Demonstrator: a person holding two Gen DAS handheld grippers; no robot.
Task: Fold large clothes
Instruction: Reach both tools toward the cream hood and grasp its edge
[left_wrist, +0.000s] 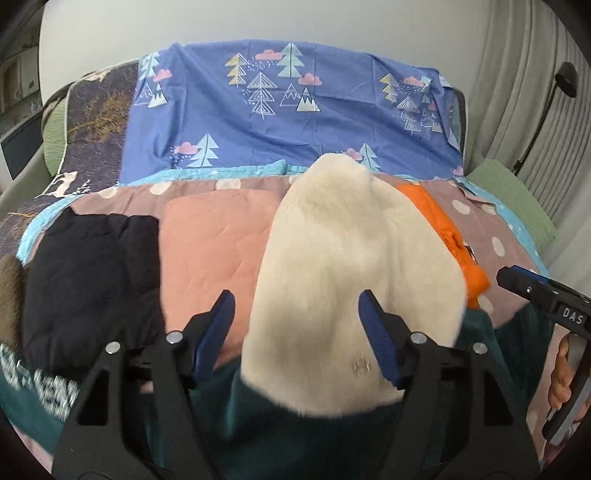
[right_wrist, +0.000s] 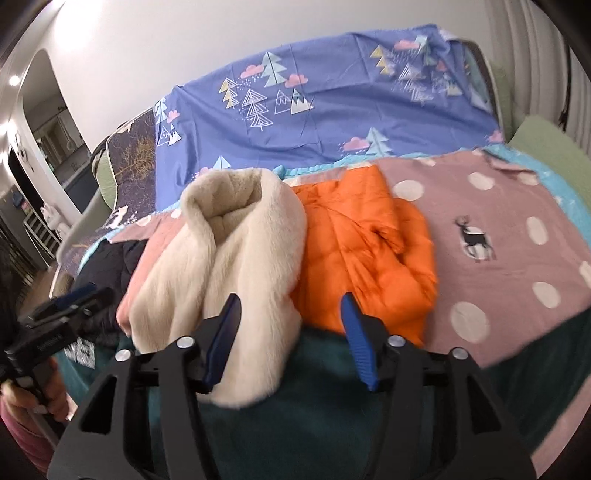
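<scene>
Place: a bed (right_wrist: 517, 258) with a pink spotted cover. Clothes lie on it in a row.
Clothes: a fluffy cream coat (left_wrist: 354, 266) in the middle, an orange puffy jacket (right_wrist: 362, 251) just beside it on the right, a black jacket (left_wrist: 85, 273) well off to the left, and a dark green top (right_wrist: 325, 398) at the near edge, partly under the cream coat.
Left gripper (left_wrist: 295, 332): its jaws stand open. The near end of the cream coat lies between them, but the pads do not press on it.
Right gripper (right_wrist: 290, 339): its jaws stand open too. Nothing is held. It hovers over the near edge, where the cream coat meets the orange jacket.
How the coat will feel: I think it is soft, thick and floppy, and quite heavy for cloth. It will sag and bunch up. The fur may slip in a weak pinch.
Where to hold: I would grab the near hem at two spots far apart, one for each gripper, and bite deep into the thick edge.
Watch out: the green top underneath may get pinched along with it.
</scene>
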